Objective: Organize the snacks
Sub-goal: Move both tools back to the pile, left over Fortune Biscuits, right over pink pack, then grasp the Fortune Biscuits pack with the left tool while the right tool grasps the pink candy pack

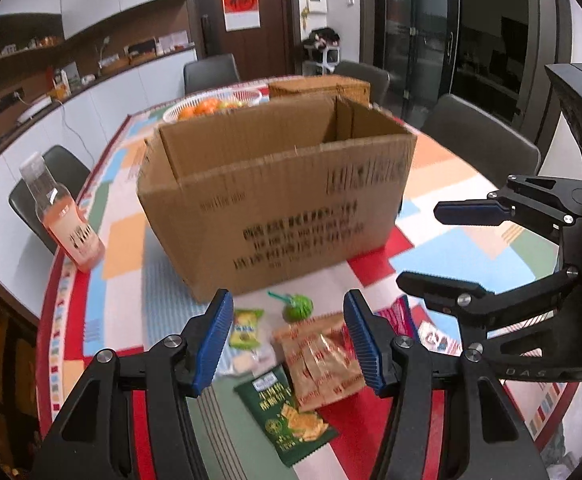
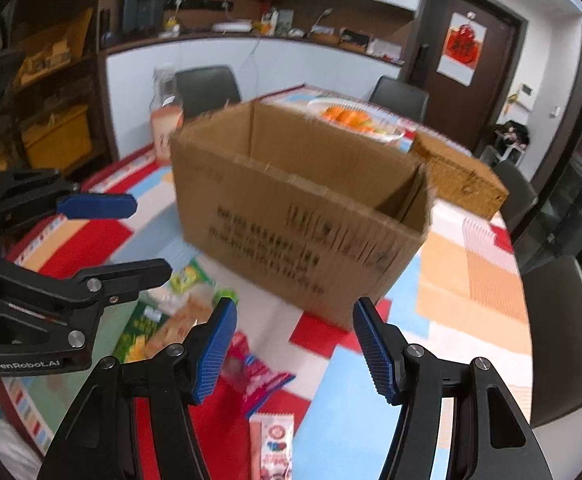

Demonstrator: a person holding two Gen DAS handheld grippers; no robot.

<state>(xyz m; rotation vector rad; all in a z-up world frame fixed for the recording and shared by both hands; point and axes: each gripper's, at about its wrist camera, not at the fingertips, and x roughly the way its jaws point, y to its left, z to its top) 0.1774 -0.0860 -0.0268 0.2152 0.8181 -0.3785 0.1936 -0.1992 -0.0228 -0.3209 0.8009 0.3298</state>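
An open cardboard box (image 1: 275, 200) (image 2: 291, 216) stands on the colourful tablecloth. In front of it lie several snacks: a dark green cracker packet (image 1: 287, 412), gold-and-red packets (image 1: 319, 356), a small yellow-green packet (image 1: 246, 328), a green wrapped ball (image 1: 297, 306) and a pink packet (image 2: 259, 376). My left gripper (image 1: 289, 340) (image 2: 151, 236) hovers open above the green and gold packets, with nothing between its pads. My right gripper (image 2: 297, 344) (image 1: 419, 246) is open too, beside the left one. It sits above the pink packet and a white-and-pink packet (image 2: 273, 444).
A bottle of pink drink (image 1: 67, 224) stands near the table's left edge. Behind the box are a white basket of oranges (image 1: 211, 106) and a brown woven case (image 1: 319, 86). Dark chairs (image 1: 487, 140) ring the table, and a counter runs along the wall.
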